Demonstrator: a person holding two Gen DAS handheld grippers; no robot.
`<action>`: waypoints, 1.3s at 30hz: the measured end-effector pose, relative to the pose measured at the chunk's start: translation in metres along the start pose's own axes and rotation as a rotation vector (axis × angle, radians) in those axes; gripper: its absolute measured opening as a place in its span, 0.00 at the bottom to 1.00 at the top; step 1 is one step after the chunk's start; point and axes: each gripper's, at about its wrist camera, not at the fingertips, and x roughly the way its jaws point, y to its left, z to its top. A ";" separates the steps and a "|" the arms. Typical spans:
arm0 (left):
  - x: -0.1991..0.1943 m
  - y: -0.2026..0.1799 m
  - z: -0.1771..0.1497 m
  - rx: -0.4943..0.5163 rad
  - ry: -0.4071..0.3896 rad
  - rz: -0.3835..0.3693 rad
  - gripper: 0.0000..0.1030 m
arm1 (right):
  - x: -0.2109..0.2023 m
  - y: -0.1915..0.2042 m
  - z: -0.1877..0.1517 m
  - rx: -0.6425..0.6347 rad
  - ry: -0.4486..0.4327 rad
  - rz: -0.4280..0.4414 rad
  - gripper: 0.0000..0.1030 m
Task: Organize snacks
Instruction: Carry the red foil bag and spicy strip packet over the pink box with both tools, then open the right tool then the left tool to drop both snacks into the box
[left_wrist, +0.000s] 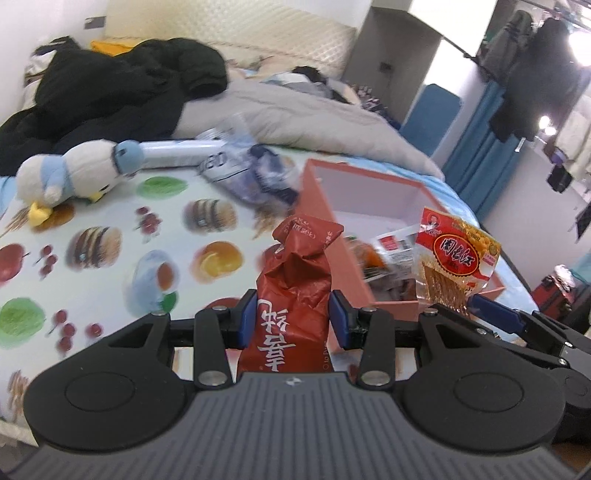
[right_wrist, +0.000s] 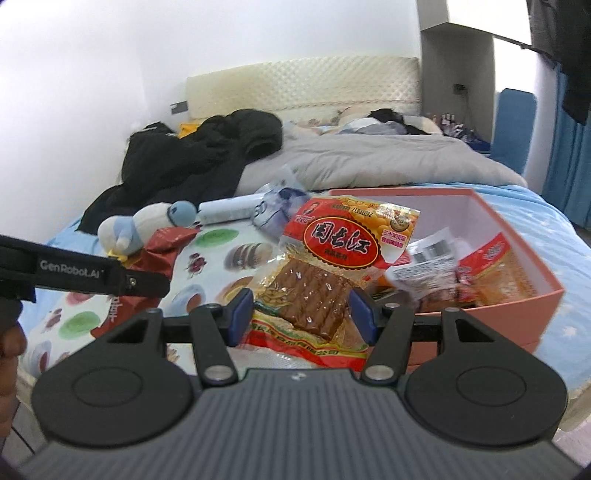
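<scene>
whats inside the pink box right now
The pink box holds several snack packets: an orange-red one by the right wall and a clear one with a barcode label. The held tofu packet covers its left part, so anything there or underneath is hidden.

Two grippers are showing: the left gripper (left_wrist: 291, 317) and the right gripper (right_wrist: 301, 314). Each is holding one packet: one dark red snack bag (left_wrist: 295, 291) and one red-and-yellow tofu snack packet (right_wrist: 332, 258). One pink box (right_wrist: 517, 295) is sitting open. Inside the pink box, at least three more packets are lying; the exact count is unclear. Left of the pink box, one plush penguin (right_wrist: 147, 229) and one white tube (right_wrist: 229, 210) are lying.
</scene>
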 end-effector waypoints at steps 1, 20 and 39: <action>0.000 -0.005 0.001 0.006 -0.003 -0.011 0.46 | -0.003 -0.003 0.001 0.002 -0.003 -0.006 0.58; 0.071 -0.073 0.040 0.082 0.003 -0.120 0.46 | 0.000 -0.083 0.013 0.083 -0.025 -0.120 0.58; 0.220 -0.099 0.108 0.140 0.109 -0.132 0.46 | 0.108 -0.145 0.039 0.154 0.031 -0.122 0.59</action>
